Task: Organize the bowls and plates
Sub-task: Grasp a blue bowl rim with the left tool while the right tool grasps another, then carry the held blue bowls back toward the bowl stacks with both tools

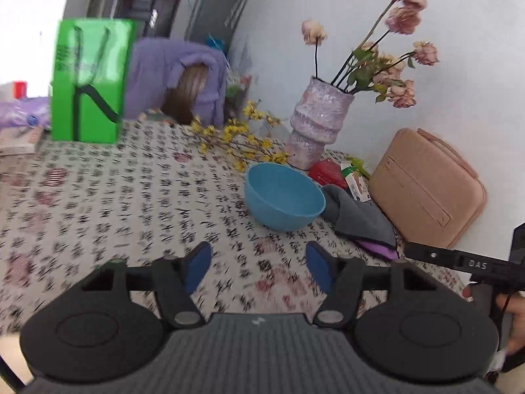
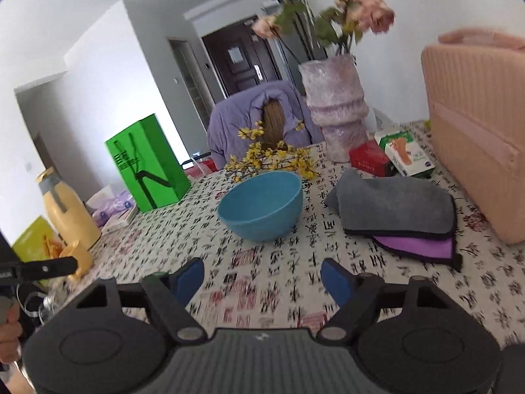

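A blue bowl (image 1: 283, 197) stands upright and empty on the patterned tablecloth; it also shows in the right wrist view (image 2: 261, 205). My left gripper (image 1: 259, 267) is open and empty, a short way in front of the bowl and slightly left of it. My right gripper (image 2: 262, 279) is open and empty, just in front of the bowl. No plates are in view. Part of the right gripper's body (image 1: 459, 261) shows at the right edge of the left wrist view.
A folded grey and purple cloth (image 2: 400, 211) lies right of the bowl. A pink case (image 2: 475, 144), a vase of dried flowers (image 2: 336, 111), small boxes (image 2: 405, 154) and yellow flower sprigs (image 2: 269, 157) stand behind. A green bag (image 2: 147, 164) and a yellow flask (image 2: 67, 210) are at the left.
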The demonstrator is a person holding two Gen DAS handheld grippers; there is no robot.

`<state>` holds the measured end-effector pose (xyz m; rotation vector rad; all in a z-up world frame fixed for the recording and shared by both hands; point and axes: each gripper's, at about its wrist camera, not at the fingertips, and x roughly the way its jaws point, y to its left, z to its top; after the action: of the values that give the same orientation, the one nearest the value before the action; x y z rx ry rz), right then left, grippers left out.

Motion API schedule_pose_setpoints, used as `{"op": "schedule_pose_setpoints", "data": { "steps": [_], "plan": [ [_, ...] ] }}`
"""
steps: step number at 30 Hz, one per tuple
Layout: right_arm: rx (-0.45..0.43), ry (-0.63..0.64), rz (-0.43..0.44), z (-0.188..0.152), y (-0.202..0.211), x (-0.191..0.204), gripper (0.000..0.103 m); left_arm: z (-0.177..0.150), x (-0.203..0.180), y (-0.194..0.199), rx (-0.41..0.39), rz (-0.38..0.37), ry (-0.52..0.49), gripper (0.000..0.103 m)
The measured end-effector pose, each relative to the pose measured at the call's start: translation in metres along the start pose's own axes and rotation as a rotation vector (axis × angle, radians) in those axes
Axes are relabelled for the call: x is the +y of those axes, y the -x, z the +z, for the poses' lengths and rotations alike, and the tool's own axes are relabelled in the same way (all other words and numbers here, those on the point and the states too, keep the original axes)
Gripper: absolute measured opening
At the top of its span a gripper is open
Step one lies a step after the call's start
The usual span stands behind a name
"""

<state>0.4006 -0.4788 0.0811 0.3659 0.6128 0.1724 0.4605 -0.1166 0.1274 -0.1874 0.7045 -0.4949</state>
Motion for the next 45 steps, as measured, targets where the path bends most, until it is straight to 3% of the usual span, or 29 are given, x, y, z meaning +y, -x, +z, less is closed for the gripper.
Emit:
{"op": "schedule_pose_setpoints", "data": {
  "steps": [3, 6, 10, 16, 19, 21, 24, 26, 29, 34, 40, 45],
  "plan": [
    [0.062, -0.094, 0.032, 0.034, -0.046, -0.015, 0.066, 0.035, 0.006, -0.057, 0.09, -0.047, 0.013, 0.047],
    [0.139, -0.188, 0.041, 0.061, -0.097, -0.029, 0.054, 0.058, 0.007, -0.111, 0.137, -0.036, 0.052, 0.039],
    [0.176, -0.202, -0.061, 0.082, -0.154, -0.033, 0.046, 0.073, 0.01, -0.163, 0.164, -0.013, 0.137, 0.038],
    [0.212, -0.171, -0.128, 0.096, -0.203, -0.03, 0.04, 0.085, 0.011, -0.213, 0.196, 0.037, 0.15, 0.038],
    [0.228, -0.159, -0.145, 0.096, -0.216, -0.028, 0.028, 0.087, 0.012, -0.227, 0.219, 0.047, 0.159, 0.038],
    [0.231, -0.135, -0.173, 0.096, -0.221, -0.025, 0.021, 0.087, 0.014, -0.233, 0.229, 0.068, 0.168, 0.028],
    [0.24, -0.097, -0.2, 0.096, -0.223, -0.022, 0.015, 0.085, 0.016, -0.234, 0.235, 0.099, 0.158, 0.013],
    [0.251, -0.083, -0.201, 0.096, -0.224, -0.023, 0.015, 0.083, 0.019, -0.232, 0.244, 0.092, 0.159, 0.009],
    [0.295, -0.068, -0.197, 0.09, -0.229, -0.026, 0.014, 0.079, 0.02, -0.227, 0.24, 0.081, 0.161, 0.009],
    [0.286, -0.047, -0.199, 0.088, -0.214, -0.017, 0.011, 0.075, 0.007, -0.208, 0.256, 0.123, 0.171, 0.006],
    [0.233, 0.026, -0.175, 0.097, -0.155, 0.0, 0.009, 0.062, -0.031, -0.141, 0.188, 0.097, 0.153, 0.007],
    [0.191, 0.064, -0.145, 0.082, -0.079, 0.012, 0.009, 0.038, -0.059, -0.075, 0.142, 0.031, 0.163, 0.007]
  ]
}}
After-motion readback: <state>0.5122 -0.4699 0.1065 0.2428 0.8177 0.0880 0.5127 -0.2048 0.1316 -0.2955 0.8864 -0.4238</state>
